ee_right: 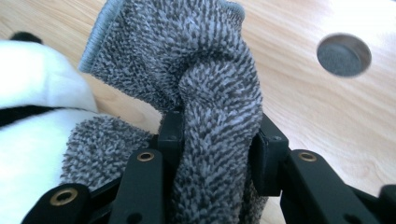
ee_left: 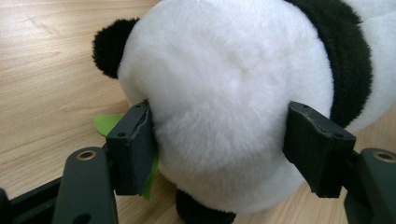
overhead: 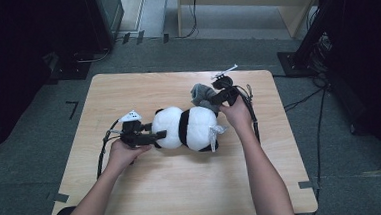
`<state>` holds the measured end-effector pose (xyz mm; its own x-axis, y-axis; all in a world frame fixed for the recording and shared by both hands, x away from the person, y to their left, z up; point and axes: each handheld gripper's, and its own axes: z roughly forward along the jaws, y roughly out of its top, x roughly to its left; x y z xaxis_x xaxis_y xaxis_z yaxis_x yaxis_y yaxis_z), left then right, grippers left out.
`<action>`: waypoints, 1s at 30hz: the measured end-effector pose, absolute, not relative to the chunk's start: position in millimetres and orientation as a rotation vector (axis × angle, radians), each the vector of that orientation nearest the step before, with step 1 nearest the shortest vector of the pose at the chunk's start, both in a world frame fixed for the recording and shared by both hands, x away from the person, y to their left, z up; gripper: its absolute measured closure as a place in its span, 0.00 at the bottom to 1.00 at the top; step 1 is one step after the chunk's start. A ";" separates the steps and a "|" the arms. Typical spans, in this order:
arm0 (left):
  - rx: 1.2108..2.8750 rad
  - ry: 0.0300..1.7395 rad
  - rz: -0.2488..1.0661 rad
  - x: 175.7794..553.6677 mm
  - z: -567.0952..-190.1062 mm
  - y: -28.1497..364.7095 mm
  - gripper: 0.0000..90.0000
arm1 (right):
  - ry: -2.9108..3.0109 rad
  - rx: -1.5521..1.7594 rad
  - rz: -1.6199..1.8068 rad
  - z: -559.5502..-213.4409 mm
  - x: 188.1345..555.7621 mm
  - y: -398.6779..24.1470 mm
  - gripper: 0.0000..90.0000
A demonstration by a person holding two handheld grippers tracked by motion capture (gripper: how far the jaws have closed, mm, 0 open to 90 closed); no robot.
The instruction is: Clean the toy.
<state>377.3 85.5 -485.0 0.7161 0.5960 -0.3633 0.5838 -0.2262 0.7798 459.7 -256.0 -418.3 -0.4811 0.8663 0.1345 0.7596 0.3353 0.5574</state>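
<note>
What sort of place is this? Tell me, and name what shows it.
Probably a lab or studio set up for recording, not a home. A bare wooden table stands on grey carpet, black equipment stands and loose cables ring it, and tape marks dot the floor.

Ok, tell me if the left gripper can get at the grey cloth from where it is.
Probably not as things stand. The left gripper has its jaws around the panda's head, and the plush body lies between it and the grey cloth, which the right gripper already pinches.
</note>
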 end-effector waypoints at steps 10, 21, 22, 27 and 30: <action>1.905 0.900 0.014 378.2 -486.2 87.0 0.31 | 2.313 1.459 0.928 -395.7 457.2 -260.3 0.72; 1.898 0.895 0.027 378.0 -487.0 86.8 0.30 | 2.431 1.183 1.112 -345.1 447.0 -173.2 0.72; 1.897 0.895 0.028 378.0 -487.1 86.7 0.30 | 2.449 1.163 1.125 -345.3 445.9 -163.5 0.72; 1.903 0.891 0.031 377.9 -486.9 87.0 0.30 | 2.563 1.091 1.069 -361.7 443.6 -122.7 0.72; 1.903 0.892 0.029 377.9 -486.8 87.0 0.30 | 2.618 1.099 0.999 -377.2 444.7 -111.9 0.72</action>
